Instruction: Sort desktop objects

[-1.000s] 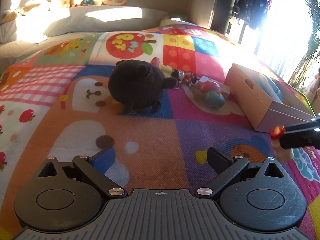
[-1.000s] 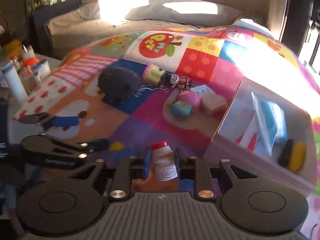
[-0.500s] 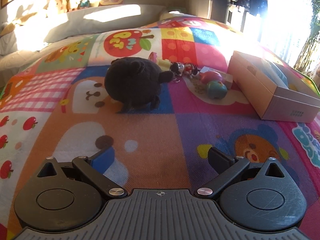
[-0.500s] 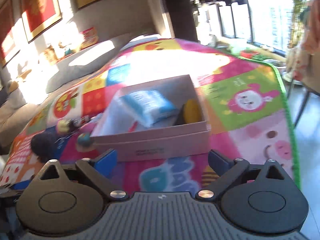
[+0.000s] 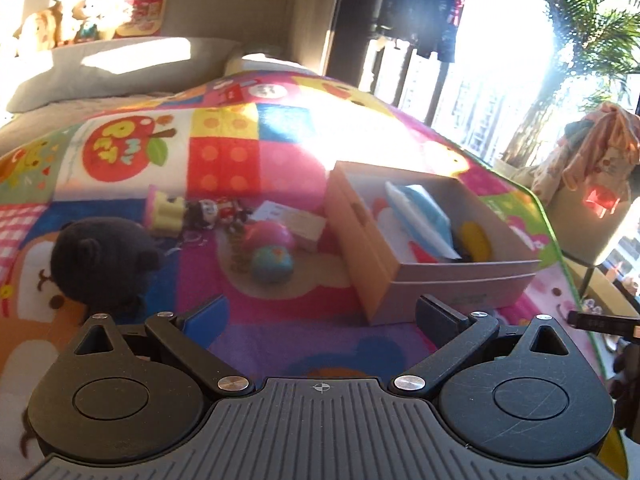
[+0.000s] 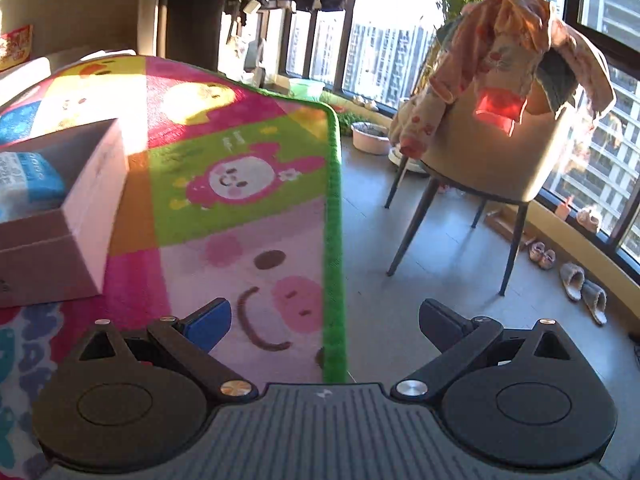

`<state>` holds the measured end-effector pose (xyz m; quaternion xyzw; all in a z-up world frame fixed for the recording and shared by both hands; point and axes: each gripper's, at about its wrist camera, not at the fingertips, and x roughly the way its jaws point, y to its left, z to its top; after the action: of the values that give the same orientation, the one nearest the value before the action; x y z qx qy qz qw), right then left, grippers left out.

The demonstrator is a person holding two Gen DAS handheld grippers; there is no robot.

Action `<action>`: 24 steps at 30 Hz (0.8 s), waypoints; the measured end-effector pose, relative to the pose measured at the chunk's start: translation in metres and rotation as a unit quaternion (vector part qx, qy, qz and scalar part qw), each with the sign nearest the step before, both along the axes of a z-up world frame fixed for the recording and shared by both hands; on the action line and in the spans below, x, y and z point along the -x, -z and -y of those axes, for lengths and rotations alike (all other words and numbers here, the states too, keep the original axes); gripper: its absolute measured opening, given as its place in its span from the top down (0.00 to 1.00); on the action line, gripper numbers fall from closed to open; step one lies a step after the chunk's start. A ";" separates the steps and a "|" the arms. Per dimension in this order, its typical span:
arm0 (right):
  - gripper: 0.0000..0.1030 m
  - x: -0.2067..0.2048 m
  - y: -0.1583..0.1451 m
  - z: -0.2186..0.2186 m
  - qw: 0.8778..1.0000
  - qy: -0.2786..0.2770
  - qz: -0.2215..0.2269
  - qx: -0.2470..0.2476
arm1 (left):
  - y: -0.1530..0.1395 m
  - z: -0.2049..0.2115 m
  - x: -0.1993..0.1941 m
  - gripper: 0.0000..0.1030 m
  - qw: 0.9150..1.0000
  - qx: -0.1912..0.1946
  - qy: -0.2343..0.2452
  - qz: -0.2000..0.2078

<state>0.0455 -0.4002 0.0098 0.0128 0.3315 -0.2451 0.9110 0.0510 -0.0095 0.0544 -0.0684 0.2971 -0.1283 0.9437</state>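
Both claws gape empty; the left claw (image 5: 320, 316), hanging near the box (image 5: 400, 280), could clip its wall reaching for the ball (image 5: 272, 266).

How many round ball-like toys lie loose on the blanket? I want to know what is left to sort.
2. A pink ball lies left of the box; a blue-green ball sits just in front of it, touching. Others may hide behind the black plush.
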 end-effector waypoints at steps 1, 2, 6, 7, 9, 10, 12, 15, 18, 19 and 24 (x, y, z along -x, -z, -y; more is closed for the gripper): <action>0.03 -0.001 0.003 0.004 1.000 0.014 -0.010 -0.003 | 0.001 0.006 0.005 0.01 1.000 0.003 0.010 0.002; 0.03 0.000 0.005 0.005 1.000 0.021 -0.011 -0.014 | 0.003 0.009 0.010 0.01 1.000 0.006 0.017 0.003; 0.04 0.009 0.009 -0.020 1.000 -0.006 -0.018 -0.011 | 0.009 0.012 0.021 0.01 0.999 0.031 0.018 -0.024; 0.04 0.013 0.008 -0.032 1.000 -0.009 -0.018 0.020 | 0.010 0.011 0.024 0.01 0.999 0.027 0.015 -0.026; 0.04 0.024 -0.001 -0.052 0.999 -0.013 -0.005 0.034 | 0.009 0.010 0.029 0.01 1.000 -0.004 0.001 -0.014; 0.04 0.029 -0.003 -0.060 1.000 -0.027 -0.003 0.001 | 0.007 0.006 0.032 0.01 1.000 -0.023 -0.009 -0.005; 0.04 0.042 0.001 -0.084 0.996 -0.064 -0.012 -0.061 | 0.004 -0.004 0.035 0.01 0.999 -0.043 -0.026 0.002; 0.04 0.063 -0.004 -0.135 0.991 -0.127 0.003 -0.053 | -0.001 -0.025 0.041 0.01 0.997 -0.064 -0.045 0.010; 0.04 0.072 -0.008 -0.180 0.971 -0.224 -0.003 -0.087 | -0.001 -0.044 0.046 0.01 0.993 -0.092 -0.075 0.014; 0.04 0.073 -0.009 -0.194 0.964 -0.253 -0.005 -0.083 | -0.001 -0.053 0.049 0.01 0.991 -0.099 -0.089 0.013; 0.05 0.070 -0.015 -0.262 0.925 -0.380 -0.002 -0.013 | 0.002 -0.090 0.058 0.01 0.983 -0.099 -0.152 -0.002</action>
<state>-0.0248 -0.1378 0.0246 -0.1031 0.3168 0.1232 0.9348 -0.0066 0.0808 0.0526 -0.0194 0.2963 0.0468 0.9537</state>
